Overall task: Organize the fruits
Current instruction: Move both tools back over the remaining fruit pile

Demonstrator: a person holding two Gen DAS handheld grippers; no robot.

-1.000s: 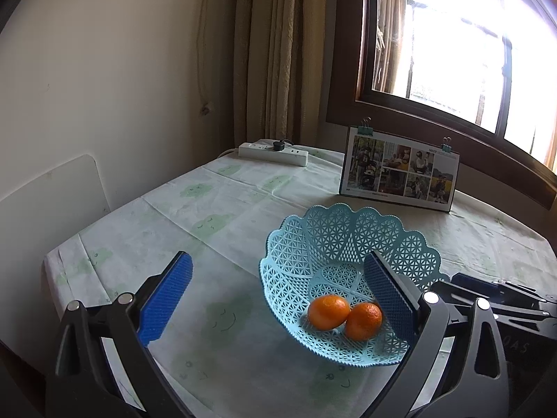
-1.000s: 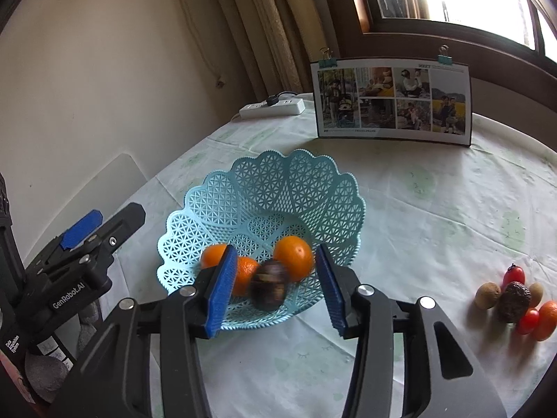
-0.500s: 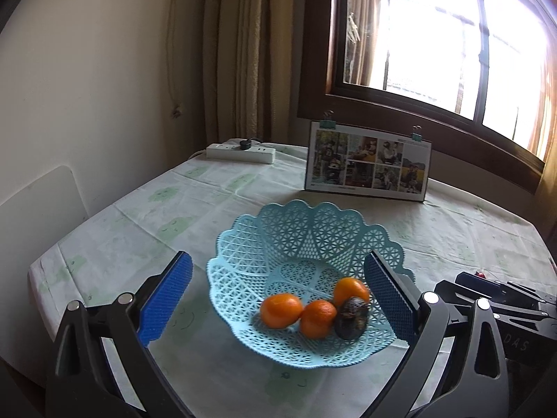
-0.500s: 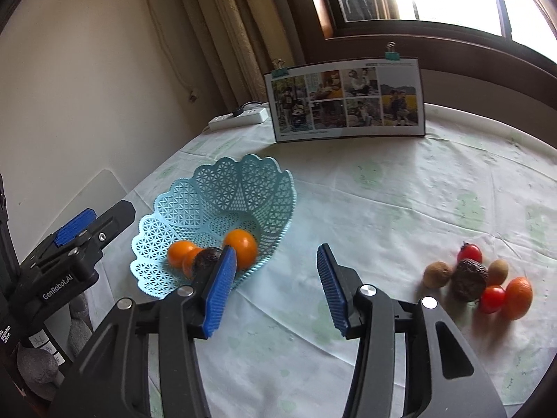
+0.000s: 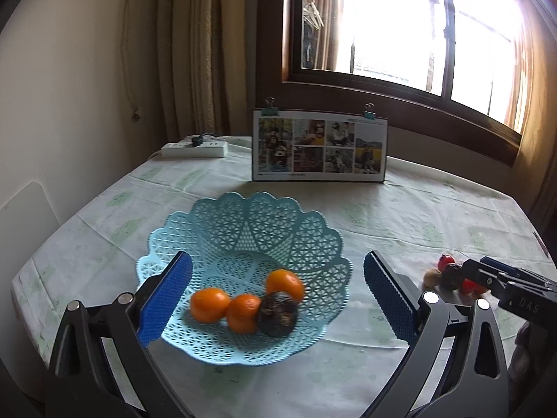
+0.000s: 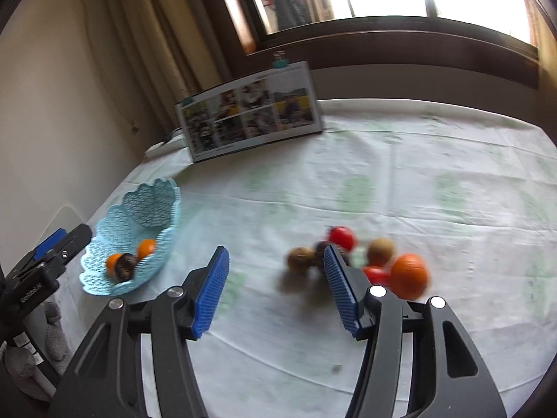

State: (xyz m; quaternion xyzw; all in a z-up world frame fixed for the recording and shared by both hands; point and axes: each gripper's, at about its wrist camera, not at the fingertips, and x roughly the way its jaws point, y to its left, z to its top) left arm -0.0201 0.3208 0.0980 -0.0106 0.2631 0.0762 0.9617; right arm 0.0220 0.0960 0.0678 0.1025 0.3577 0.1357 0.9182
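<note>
Between the spread blue-padded fingers of the left gripper (image 5: 276, 299), on the pale green-patterned tablecloth (image 5: 400, 216), sits the light blue lattice plastic basket (image 5: 243, 230) with a scalloped rim. Contents, counted in the left wrist view: three orange mandarins (image 5: 210, 304) and one dark brown wrinkled round fruit (image 5: 277, 313) that touches two of the mandarins. Both left pads are wide apart and grip nothing.

The right gripper (image 6: 276, 291) also stands open and empty. Just ahead of its right pad lies the loose fruit cluster (image 6: 362, 259) on the cloth, well to the right of the basket. Count, under motion blur: one orange mandarin-like fruit (image 6: 408, 276), two brownish kiwi-like fruits (image 6: 298, 259), two small red round fruits (image 6: 342, 237), one dark fruit (image 6: 319, 249) partly hidden behind the pad.

Beyond both grippers, a clipped photo collage board (image 5: 319, 146) stands upright near the window wall; a white power strip (image 5: 194, 149) lies left of it.
</note>
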